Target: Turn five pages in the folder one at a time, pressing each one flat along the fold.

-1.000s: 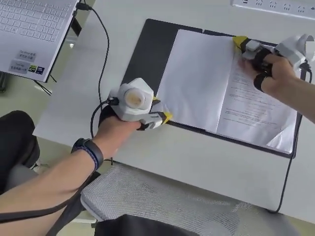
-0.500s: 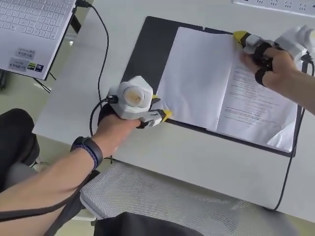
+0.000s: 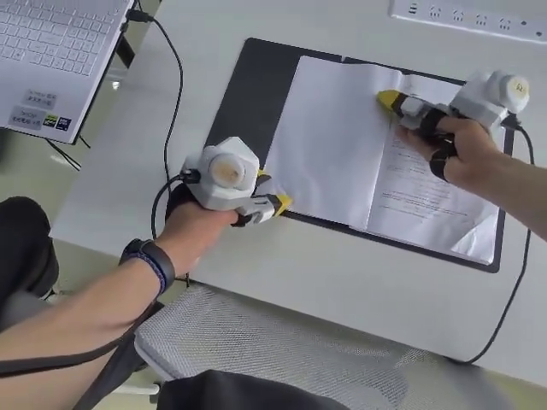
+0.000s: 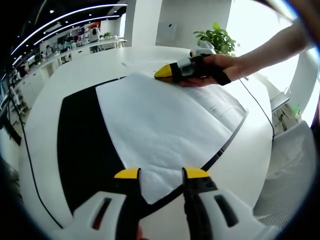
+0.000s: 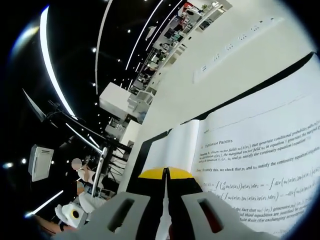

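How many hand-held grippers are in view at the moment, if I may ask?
2: the left hand-held gripper at the blank page's near corner, the right hand-held gripper near the fold.

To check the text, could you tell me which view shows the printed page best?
The right gripper view: the printed page lies close, its text legible. The head view shows it small, partly under the right hand; the left gripper view shows it far and foreshortened.

Matt black folder [image 3: 248, 94], smooth white paper pages [image 3: 329, 137], a white worktop [image 3: 342, 273] with soft sheen, grey mesh cloth on the chair [image 3: 282, 342].
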Demonstrator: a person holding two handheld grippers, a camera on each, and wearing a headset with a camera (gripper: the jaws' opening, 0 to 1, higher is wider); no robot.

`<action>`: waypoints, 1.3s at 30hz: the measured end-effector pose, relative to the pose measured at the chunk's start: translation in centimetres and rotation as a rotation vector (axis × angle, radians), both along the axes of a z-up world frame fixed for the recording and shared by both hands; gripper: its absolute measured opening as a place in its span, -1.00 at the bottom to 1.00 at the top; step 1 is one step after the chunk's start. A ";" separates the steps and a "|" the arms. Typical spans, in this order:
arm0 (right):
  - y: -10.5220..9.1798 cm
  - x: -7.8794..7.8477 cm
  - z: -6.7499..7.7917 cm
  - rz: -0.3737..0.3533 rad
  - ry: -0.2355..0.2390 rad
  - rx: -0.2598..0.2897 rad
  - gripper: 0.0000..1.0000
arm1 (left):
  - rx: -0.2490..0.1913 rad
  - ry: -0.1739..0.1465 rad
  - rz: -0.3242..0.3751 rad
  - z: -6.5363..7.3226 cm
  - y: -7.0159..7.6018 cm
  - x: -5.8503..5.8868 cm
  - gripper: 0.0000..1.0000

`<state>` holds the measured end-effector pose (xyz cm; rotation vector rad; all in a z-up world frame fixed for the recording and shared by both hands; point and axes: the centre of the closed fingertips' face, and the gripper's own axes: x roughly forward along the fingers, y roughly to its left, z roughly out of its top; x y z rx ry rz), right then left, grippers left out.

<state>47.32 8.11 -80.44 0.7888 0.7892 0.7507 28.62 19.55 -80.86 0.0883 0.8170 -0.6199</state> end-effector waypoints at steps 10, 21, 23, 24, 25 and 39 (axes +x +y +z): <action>0.6 -6.0 1.3 0.065 -0.025 -0.006 -1.00 | -0.004 -0.006 0.003 0.0 0.0 0.0 -0.40; 1.3 -12.9 2.2 0.152 -0.030 -0.009 -1.00 | -0.008 -0.007 0.000 0.1 -0.1 -0.1 -0.38; 1.4 -14.0 2.1 0.184 -0.035 -0.021 -1.00 | -0.008 -0.008 0.000 0.1 -0.1 -0.1 -0.38; 1.4 -14.3 2.0 0.194 -0.036 -0.025 -1.00 | -0.008 -0.008 0.001 0.0 -0.1 -0.1 -0.38; 1.4 -15.0 2.0 0.206 -0.036 -0.029 -1.00 | -0.010 -0.008 0.002 0.0 -0.1 -0.1 -0.37; 1.1 -20.3 1.3 0.262 -0.012 -0.016 -1.00 | -0.016 -0.012 0.005 0.0 -0.1 0.0 -0.35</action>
